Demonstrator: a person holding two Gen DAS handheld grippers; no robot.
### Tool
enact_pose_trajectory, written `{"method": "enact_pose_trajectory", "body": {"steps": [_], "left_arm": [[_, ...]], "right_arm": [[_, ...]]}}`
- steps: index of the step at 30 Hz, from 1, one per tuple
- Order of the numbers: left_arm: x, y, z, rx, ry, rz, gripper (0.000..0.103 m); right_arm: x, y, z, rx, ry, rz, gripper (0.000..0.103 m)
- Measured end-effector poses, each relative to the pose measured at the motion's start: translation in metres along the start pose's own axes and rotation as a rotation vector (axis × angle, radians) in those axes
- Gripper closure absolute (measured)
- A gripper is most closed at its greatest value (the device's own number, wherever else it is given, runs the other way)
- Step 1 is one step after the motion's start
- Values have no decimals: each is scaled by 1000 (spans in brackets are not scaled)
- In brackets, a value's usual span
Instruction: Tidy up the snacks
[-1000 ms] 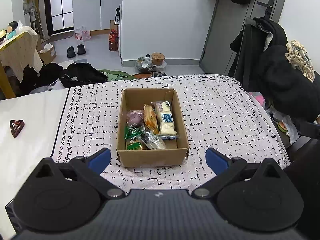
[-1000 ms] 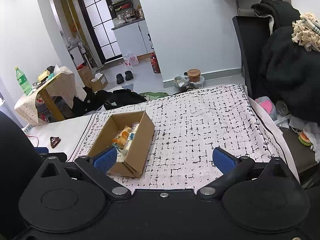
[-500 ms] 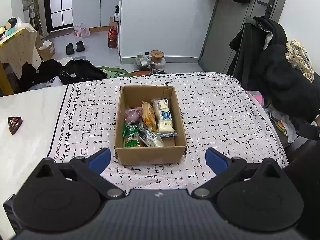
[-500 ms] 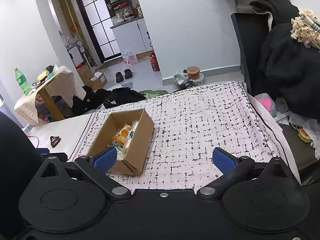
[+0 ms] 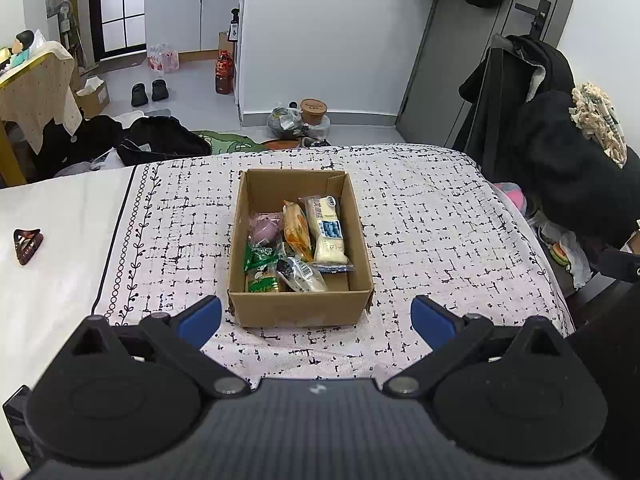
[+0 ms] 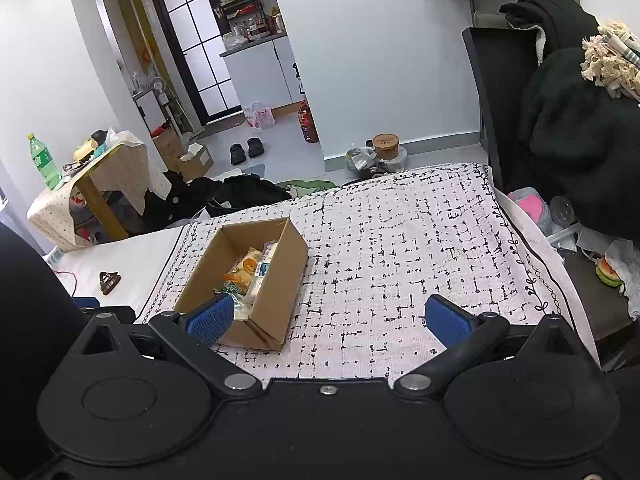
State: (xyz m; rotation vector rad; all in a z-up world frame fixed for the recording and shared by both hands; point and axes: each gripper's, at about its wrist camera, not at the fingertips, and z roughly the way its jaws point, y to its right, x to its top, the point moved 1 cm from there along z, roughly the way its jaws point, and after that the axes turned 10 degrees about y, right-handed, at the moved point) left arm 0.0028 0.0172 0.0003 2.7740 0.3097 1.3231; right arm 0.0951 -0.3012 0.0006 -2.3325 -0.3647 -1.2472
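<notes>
Left gripper (image 5: 316, 314): fingers spread wide, nothing between them; it hangs just short of the near wall of the box, one blue pad (image 5: 200, 318) to each side of that wall.
Right gripper (image 6: 329, 314): fingers also wide apart and empty; it sits to the right of the box, with its left pad (image 6: 212, 316) overlapping the box's near corner in the right wrist view. Whether the pad touches the cardboard cannot be told from here.
Box (image 5: 300, 312): open brown cardboard, flaps down, standing on the cloth near the middle, its long side running away from the left gripper.
Snacks in the box: all lie in the near two thirds, the far end bare.
Cream packet (image 5: 326, 230): long, with a blue picture, along the right wall.
Orange packet (image 5: 297, 232): beside the cream one, touching it.
Pink packet (image 5: 264, 230): against the left wall.
Green packets (image 5: 260, 258): at the near left corner, partly stacked.
Clear packet (image 5: 302, 274): dark and white contents, lying across the near end.
Cloth (image 5: 420, 216): white with black dashes and a vine border, spread over the surface.
Hair clip (image 5: 27, 245): brown, on the plain white part, well apart from the box to the left.
</notes>
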Motion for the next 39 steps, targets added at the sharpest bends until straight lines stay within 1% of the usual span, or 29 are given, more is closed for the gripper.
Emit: {"method": "enact_pose_trajectory", "body": {"steps": [4,15,39], "left_arm": [[0,-1,-1,-1,4,4,2],[0,-4,1,-12,7,5,2],[1,0,2,-21,8,19,3]], "right_arm": [[0,-2,1,5,1,-1,0],[-1,-7,3,15,-35,40,0],[-1,-5,2,1,-31,30,0]]}}
